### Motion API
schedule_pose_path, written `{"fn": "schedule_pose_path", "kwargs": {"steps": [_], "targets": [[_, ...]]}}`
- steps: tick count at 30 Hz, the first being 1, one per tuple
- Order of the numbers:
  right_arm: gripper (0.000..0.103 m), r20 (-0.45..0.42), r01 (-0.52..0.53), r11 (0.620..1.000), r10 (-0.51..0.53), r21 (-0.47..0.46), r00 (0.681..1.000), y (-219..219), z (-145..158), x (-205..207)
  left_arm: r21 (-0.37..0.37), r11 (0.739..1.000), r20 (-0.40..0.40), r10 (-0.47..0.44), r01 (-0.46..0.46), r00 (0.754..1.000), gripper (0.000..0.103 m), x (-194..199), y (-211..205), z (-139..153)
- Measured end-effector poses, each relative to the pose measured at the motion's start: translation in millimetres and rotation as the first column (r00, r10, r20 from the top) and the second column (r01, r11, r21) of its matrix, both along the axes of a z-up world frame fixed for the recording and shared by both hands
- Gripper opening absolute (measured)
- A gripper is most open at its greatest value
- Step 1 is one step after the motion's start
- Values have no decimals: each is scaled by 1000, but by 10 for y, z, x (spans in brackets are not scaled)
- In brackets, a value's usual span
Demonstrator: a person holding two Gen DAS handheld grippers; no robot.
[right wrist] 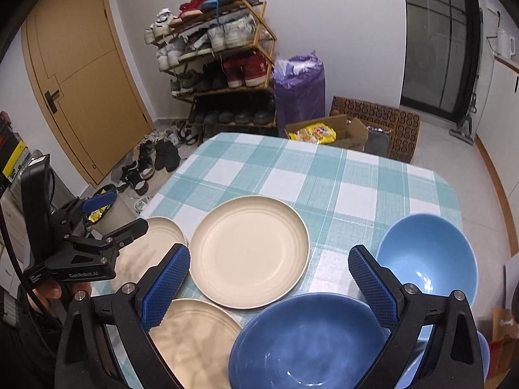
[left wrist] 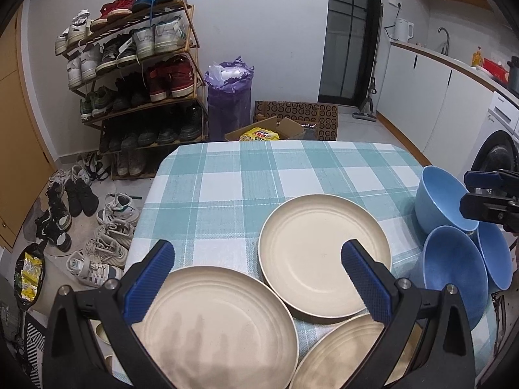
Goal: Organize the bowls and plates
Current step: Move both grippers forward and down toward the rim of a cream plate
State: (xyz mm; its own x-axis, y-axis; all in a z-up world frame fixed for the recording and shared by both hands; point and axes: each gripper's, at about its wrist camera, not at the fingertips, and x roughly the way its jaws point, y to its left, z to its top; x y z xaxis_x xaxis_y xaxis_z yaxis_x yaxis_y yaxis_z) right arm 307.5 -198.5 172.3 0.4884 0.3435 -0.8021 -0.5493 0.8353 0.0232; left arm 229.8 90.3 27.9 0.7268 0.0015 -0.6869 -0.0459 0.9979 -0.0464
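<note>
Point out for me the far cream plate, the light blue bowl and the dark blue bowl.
far cream plate [right wrist: 248, 256]: right wrist view, centre of its flat base.
light blue bowl [right wrist: 428, 259]: right wrist view, inner wall.
dark blue bowl [right wrist: 305, 343]: right wrist view, inside bottom.

Left gripper [left wrist: 258, 280] gapes above three cream plates [left wrist: 324, 256] beside blue bowls [left wrist: 454, 272].

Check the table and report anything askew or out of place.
The far cream plate overlaps the rim of a nearer plate instead of lying flat. The blue bowls sit crowded together. Nothing is spilled or broken.
</note>
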Motion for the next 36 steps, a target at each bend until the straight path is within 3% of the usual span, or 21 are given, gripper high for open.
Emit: {"fn": "schedule_pose_path", "kwargs": {"steps": [3,24,36], "targets": [[95,-22,5,1000,-5,-20,1000,36,-102,105,-8,1000,-19,-5,5,1000,103,62,17,-72],[88,-171,21,989,-47,-149,984,234,-764,543,46,996,-137,-72,79,988,102,491,-105,-479],[83,-298,20,975,-87,-221,951,237,-1182,791,53,994,-207,-85,98,975,100,676,-171,-695]]}}
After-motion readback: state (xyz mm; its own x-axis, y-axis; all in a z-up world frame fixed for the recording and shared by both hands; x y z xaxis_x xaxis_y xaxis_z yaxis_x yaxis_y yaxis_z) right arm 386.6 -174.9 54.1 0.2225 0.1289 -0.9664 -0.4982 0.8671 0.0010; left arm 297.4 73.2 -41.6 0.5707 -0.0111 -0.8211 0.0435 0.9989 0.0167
